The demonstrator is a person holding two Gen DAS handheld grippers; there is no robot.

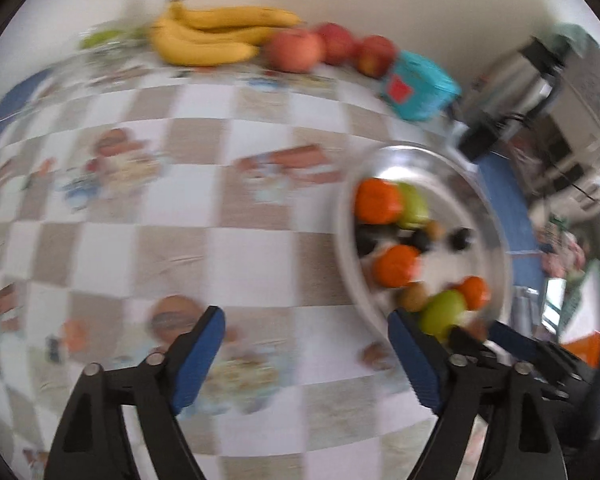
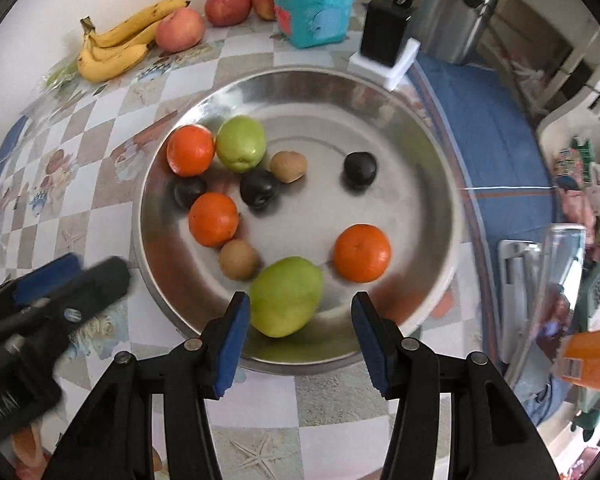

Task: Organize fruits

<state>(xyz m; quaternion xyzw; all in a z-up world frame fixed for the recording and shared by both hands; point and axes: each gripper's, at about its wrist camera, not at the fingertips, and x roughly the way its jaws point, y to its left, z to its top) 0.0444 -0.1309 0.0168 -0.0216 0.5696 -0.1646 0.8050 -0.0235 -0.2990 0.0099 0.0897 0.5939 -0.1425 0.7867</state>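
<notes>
**Desk:** Item list, please, with positions.

**Operator:** Item 1, metal bowl (image 2: 428, 128), standing on the checked surface (image 2: 100, 120). Contents: three oranges, two green fruits, two kiwis, three dark plums. Item 2, bananas (image 2: 112, 48), and item 3, red apples (image 2: 226, 6), against the far wall, well apart from the bowl. Item 4, teal box (image 2: 312, 10), beside the apples.

**Desk:** Which piece do I log as next?

**Operator:** My judgement: the near green fruit (image 2: 286, 296). It lies in the bowl by the near rim, directly ahead of my right gripper (image 2: 298, 328), between the lines of its two fingers but not touched by either. Its long axis runs tilted, upper right to lower left, so the fingers would close roughly across the narrow way. An orange (image 2: 362, 253) sits just beside it on the right.

**Desk:** Fingers?

**Operator:** Right: spread wide, nothing held. Left gripper (image 1: 306, 356): also spread, empty, hovering over bare surface left of the bowl; its view is blurred.

**Desk:** Nearer arm?

**Operator:** The right, clearly. The left is off to the side, outside the rim.
</notes>
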